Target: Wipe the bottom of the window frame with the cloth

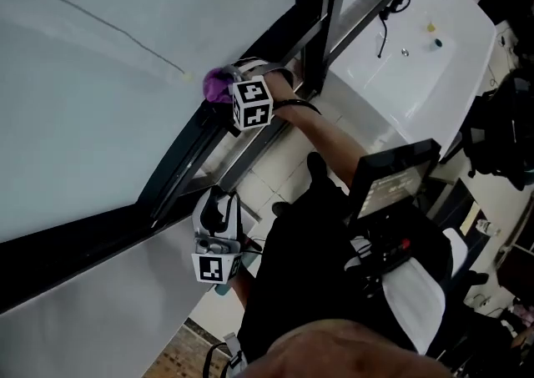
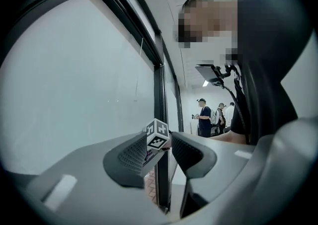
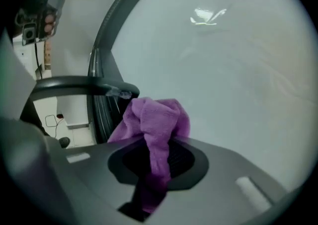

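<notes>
Right gripper point(image 3: 155, 159) clamps cloth point(image 1: 219, 84) at 11 o'clock; left gripper point(image 2: 160, 154) hangs parted, empty. I should press cloth flat along the frame point(image 1: 179, 172).

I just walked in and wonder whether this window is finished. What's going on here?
A person is working at the window with a gripper in each hand. The right gripper is shut on a purple cloth, and the cloth is bunched at the edge where the glass meets the dark window frame. The left gripper is open and empty, held lower down, away from the cloth. One picture alone can't show how much of the frame has been wiped.
</notes>
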A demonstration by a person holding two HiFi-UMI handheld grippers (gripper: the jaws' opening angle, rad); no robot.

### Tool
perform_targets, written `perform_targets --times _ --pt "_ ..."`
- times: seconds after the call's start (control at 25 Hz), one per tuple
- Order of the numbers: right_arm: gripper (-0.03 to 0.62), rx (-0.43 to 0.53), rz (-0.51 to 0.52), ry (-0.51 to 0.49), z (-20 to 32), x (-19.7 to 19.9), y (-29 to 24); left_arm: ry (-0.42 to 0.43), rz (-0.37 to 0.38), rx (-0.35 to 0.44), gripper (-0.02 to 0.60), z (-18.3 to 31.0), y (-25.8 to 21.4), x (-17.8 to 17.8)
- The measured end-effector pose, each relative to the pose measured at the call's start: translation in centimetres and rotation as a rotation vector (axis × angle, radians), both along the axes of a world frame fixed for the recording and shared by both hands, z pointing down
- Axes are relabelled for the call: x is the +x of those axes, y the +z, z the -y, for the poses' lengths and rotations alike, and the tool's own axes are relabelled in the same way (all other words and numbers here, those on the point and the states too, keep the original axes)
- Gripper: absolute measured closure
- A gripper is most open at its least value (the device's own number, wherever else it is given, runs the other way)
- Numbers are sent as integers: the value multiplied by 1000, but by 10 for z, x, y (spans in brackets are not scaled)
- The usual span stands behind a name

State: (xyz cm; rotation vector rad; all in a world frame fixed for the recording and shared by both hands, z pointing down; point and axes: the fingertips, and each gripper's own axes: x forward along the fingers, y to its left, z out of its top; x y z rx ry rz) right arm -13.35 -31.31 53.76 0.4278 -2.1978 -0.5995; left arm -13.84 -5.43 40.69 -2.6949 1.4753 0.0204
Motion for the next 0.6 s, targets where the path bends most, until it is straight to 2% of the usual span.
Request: perform_targets --times 0.08,0.12,0.24,0.28,0.32,0.36,0.48,0.52,0.56,0.6 --pt "530 -30 25 13 14 17 9 11 6 -2 422 7 0 10" --pt "530 -40 41 64 31 40 11 14 10 -2 422 11 -2 15" --pt "530 -11 37 362 99 139 8 8 13 -4 422 25 -8 26" --pt "530 0 17 454 114 164 6 5 6 -6 422 28 -8 26" --pt "526 6 -4 503 119 176 3 6 0 -9 422 30 -7 27" --pt "523 14 -20 493 116 172 -2 11 -3 -15 422 33 -6 29" --pt "520 48 -46 270 87 122 -4 45 0 -23 422 45 -5 42" --pt "520 52 -40 234 86 118 1 57 3 -19 421 48 -5 49" --pt "520 49 -15 247 93 127 5 67 4 -14 422 50 -6 54" --pt "520 44 15 300 104 145 8 73 3 -10 422 52 -7 58"
